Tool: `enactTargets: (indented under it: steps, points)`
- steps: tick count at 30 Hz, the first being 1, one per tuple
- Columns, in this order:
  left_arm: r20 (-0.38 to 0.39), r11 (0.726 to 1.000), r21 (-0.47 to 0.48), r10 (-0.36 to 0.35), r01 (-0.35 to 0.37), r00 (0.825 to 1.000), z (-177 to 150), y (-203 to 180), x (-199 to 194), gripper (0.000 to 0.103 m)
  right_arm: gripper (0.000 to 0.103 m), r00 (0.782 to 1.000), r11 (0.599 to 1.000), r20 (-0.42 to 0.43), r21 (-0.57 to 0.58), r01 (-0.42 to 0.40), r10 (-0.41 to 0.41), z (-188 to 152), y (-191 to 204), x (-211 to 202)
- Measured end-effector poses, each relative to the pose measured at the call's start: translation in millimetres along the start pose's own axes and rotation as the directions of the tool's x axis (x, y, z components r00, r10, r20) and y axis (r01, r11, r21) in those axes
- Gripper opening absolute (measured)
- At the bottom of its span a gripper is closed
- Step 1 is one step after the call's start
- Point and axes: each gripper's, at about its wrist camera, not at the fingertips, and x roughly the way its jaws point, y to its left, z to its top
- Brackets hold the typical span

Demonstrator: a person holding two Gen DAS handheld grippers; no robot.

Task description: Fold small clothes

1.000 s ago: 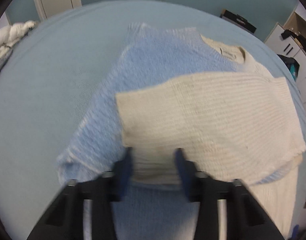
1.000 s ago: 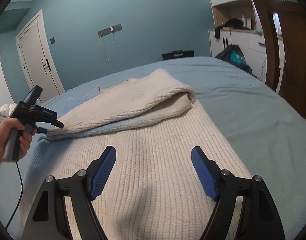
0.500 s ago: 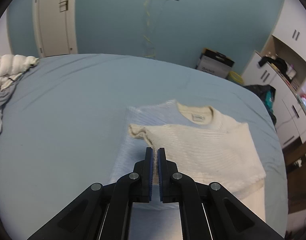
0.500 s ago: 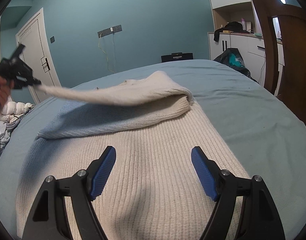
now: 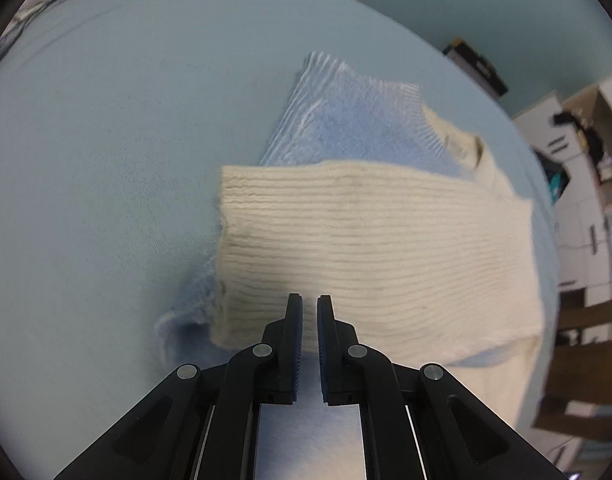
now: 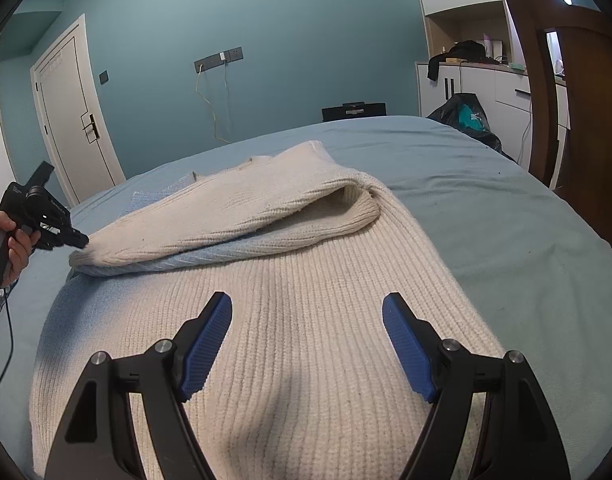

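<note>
A ribbed knit sweater point(image 6: 289, 320), cream shading into pale blue along one side, lies spread on the blue bed point(image 6: 486, 208). One sleeve point(image 6: 225, 216) is folded across the chest, its cuff end resting near the sweater's blue edge.

The left gripper point(image 5: 310, 308) hangs above that folded sleeve with its two fingers drawn together, only a thin slit between the blue pads, and nothing caught in them. The right gripper point(image 6: 306, 316) sits low over the sweater's lower body, fingers spread wide apart, holding nothing.

From the left wrist, looking steeply down, the neckline with its label point(image 5: 462, 148) shows, as does the blue shoulder point(image 5: 358, 120) beyond the sleeve, though motion blur softens the picture. From the right wrist, the fold shows in profile: the sleeve arches up in a loose hump rather than lying flat. This view alone takes in the person's hand point(image 6: 9, 240) on the left gripper's handle, its tip just beside the cuff, plus the white door point(image 6: 73, 120) and a wooden chair point(image 6: 566, 80).
</note>
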Motion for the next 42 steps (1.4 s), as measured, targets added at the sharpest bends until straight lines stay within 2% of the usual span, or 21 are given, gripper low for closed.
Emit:
enactTargets:
  steps: [3,5,7,8,9,11,13,15,17,19,22,25,27,29,31,33,35,36,37,39,42]
  points:
    - [0.092,0.998,0.057,-0.044,0.039,0.995,-6,-24,-27,0.007,0.075,1.0,1.0,0.001,-0.003,0.002,-0.002,1,1,-1]
    - [0.107,0.989,0.09,-0.13,0.121,0.986,-13,-46,-39,0.013,0.075,1.0,1.0,-0.002,-0.005,0.005,-0.005,0,3,-2]
    - [0.075,0.971,0.081,-0.231,0.225,0.97,-24,-61,-42,0.044,0.075,1.0,1.0,-0.008,-0.007,0.006,-0.006,0,4,-1]
    - [0.059,0.96,0.058,-0.276,0.273,0.959,-34,-67,-43,0.083,0.075,1.0,1.0,-0.013,-0.006,0.005,-0.005,1,4,-1]
    - [0.077,0.949,0.034,-0.315,0.314,0.946,-48,-70,-49,0.095,0.075,1.0,1.0,-0.023,-0.005,0.004,-0.004,2,4,0]
    - [0.107,0.925,0.038,-0.381,0.379,0.918,-73,-78,-62,0.095,0.075,0.999,1.0,-0.049,-0.001,0.005,-0.005,3,4,3]
    - [0.099,0.929,0.04,-0.37,0.368,0.924,-97,-80,-70,0.095,0.075,0.995,1.0,-0.1,0.005,0.007,-0.006,6,3,7]
    - [0.126,0.967,0.068,-0.253,0.246,0.959,-124,-73,-83,0.095,0.075,0.987,0.999,-0.16,0.04,0.005,0.001,17,-4,8]
    - [0.148,0.989,0.1,-0.119,0.105,0.982,-145,-60,-90,0.095,0.075,0.987,0.992,-0.151,0.122,-0.03,0.048,51,-23,3]
    - [0.165,0.996,0.087,-0.01,-0.004,0.986,-165,-38,-92,0.095,0.076,0.983,0.987,-0.177,0.157,-0.026,0.054,83,-39,14]
    - [0.189,0.993,0.063,0.082,-0.095,0.979,-184,-2,-92,0.095,0.076,0.943,0.994,-0.331,0.096,0.058,-0.023,131,-60,70]
    - [0.206,0.988,0.003,0.151,-0.155,0.967,-188,32,-89,0.095,0.076,0.885,0.989,-0.442,-0.032,0.146,-0.145,146,-63,129]
    - [0.189,0.985,-0.024,0.172,-0.171,0.967,-187,59,-92,0.095,0.076,0.839,0.99,-0.526,-0.087,0.108,-0.138,145,-61,170]
    - [0.169,0.985,-0.038,0.175,-0.171,0.97,-184,68,-87,0.095,0.076,0.822,0.986,-0.546,-0.104,0.127,-0.164,142,-66,194]
    - [0.164,0.984,-0.044,0.176,-0.171,0.971,-183,71,-87,0.095,0.076,0.819,0.986,-0.549,-0.094,0.14,-0.169,139,-76,208]
    - [0.163,0.984,-0.05,0.178,-0.172,0.97,-181,76,-87,0.095,0.076,0.808,0.984,-0.572,0.016,0.18,-0.139,131,-102,218]
    - [0.169,0.982,-0.044,0.187,-0.182,0.968,-178,78,-86,0.095,0.081,0.832,0.966,-0.553,0.191,0.176,-0.042,117,-129,216]
    - [0.169,0.98,-0.04,0.199,-0.195,0.965,-176,78,-86,0.095,0.081,0.85,0.969,-0.523,0.171,0.177,-0.063,113,-125,210]
    - [0.168,0.979,-0.037,0.205,-0.202,0.964,-175,78,-85,0.095,0.083,0.848,0.976,-0.516,0.096,0.198,-0.121,112,-116,207]
    - [0.168,0.979,-0.035,0.204,-0.201,0.965,-173,77,-87,0.095,0.088,0.834,0.965,-0.487,-0.094,0.243,-0.258,111,-93,196]
    - [0.181,0.984,-0.036,0.18,-0.176,0.967,-172,77,-94,0.095,0.088,0.812,0.94,-0.474,-0.209,0.27,-0.339,121,-77,169]
